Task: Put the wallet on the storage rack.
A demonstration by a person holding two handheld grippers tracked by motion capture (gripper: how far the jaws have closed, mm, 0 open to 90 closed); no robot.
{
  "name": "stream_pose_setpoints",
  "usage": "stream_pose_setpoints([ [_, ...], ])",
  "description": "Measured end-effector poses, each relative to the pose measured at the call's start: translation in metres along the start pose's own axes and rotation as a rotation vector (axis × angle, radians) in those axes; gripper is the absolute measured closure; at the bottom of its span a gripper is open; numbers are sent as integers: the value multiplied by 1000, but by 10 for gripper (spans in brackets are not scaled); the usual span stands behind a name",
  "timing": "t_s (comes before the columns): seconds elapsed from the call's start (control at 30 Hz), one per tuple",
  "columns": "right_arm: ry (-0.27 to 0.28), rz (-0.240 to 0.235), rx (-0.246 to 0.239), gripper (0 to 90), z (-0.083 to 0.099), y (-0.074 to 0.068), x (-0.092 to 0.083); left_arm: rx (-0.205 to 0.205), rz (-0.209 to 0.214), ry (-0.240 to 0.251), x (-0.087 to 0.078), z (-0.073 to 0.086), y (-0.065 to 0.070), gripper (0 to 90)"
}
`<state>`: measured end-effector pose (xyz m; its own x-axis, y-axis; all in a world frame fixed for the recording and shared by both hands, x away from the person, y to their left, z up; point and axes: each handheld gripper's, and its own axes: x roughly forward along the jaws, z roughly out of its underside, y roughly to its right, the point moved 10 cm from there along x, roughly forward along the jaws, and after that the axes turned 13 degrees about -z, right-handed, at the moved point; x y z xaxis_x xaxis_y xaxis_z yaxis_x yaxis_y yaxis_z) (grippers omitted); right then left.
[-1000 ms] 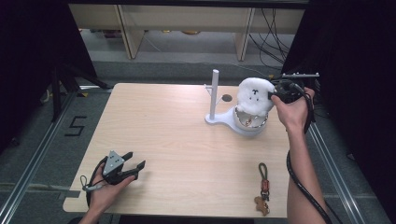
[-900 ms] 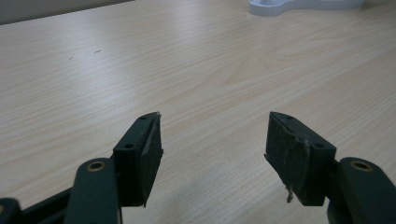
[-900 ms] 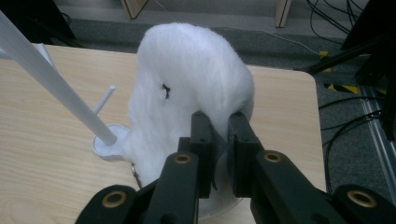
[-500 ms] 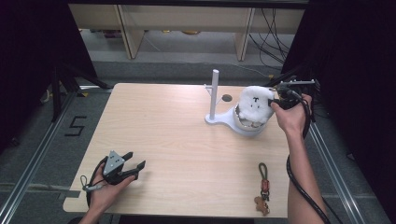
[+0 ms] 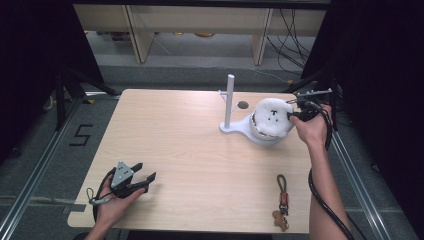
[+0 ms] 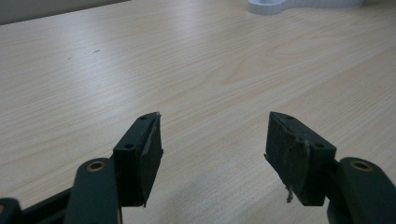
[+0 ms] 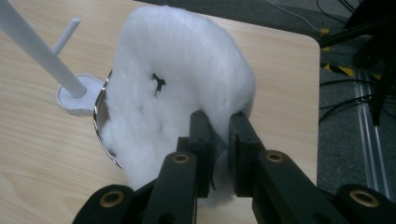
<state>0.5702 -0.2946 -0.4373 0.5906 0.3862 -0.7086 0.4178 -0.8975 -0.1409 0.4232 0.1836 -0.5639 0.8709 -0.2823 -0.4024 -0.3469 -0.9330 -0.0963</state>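
A white fluffy plush [image 5: 272, 119] with a small black face sits on the round base of a white stand [image 5: 229, 100] at the table's right rear. My right gripper [image 5: 292, 111] is shut on the plush's right edge. In the right gripper view the jaws [image 7: 223, 119] pinch the fur of the plush [image 7: 182, 79], and a shiny metal rim [image 7: 98, 122] shows under it. The stand's post [image 7: 42, 56] rises to the left. My left gripper [image 5: 147, 181] rests open near the front left corner, with bare table between its jaws [image 6: 215, 135].
A keychain [image 5: 283, 200] with a brown figure lies near the front right edge. A round hole [image 5: 243, 105] sits in the tabletop behind the stand. Shelving and cables are beyond the far edge, and metal rails run along both sides.
My right gripper has carried the plush slightly down, closer to the stand's base. The left gripper has stayed put.
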Motion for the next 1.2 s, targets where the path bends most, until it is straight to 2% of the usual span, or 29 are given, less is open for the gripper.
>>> stream_pose_setpoints([
  [0.03,0,0,0,823,0,0,0,0,0,0,0,0,0,353],
  [0.07,-20,12,28,815,2,-2,1,1,0,0,0,0,0,352],
  [0.13,-18,27,35,803,3,0,4,2,2,2,0,0,0,353],
  [0.17,-18,27,35,803,3,0,4,2,2,2,0,0,0,352],
  [0.2,-21,31,13,792,5,5,7,2,1,2,0,0,0,352],
  [0.27,-23,42,12,787,6,7,8,1,2,2,0,0,0,352],
  [0.3,-26,46,48,783,9,5,9,2,2,1,0,0,0,352],
  [0.57,-31,62,26,748,11,9,12,4,1,0,0,0,0,352],
  [0.67,-23,62,43,700,11,8,13,3,0,1,0,0,0,352],
  [0.77,-9,53,25,652,10,11,11,2,0,1,0,0,0,353],
  [0.8,-8,59,54,617,11,10,10,2,0,1,0,0,0,352],
  [0.87,2,55,71,604,10,8,11,2,-1,1,0,0,0,353],
  [1.13,8,51,70,558,8,9,9,2,4,5,1,0,1,353],
  [1.17,11,51,74,554,8,8,9,2,4,5,1,0,1,353],
  [1.2,12,54,106,550,8,6,8,2,4,4,1,0,1,353],
])
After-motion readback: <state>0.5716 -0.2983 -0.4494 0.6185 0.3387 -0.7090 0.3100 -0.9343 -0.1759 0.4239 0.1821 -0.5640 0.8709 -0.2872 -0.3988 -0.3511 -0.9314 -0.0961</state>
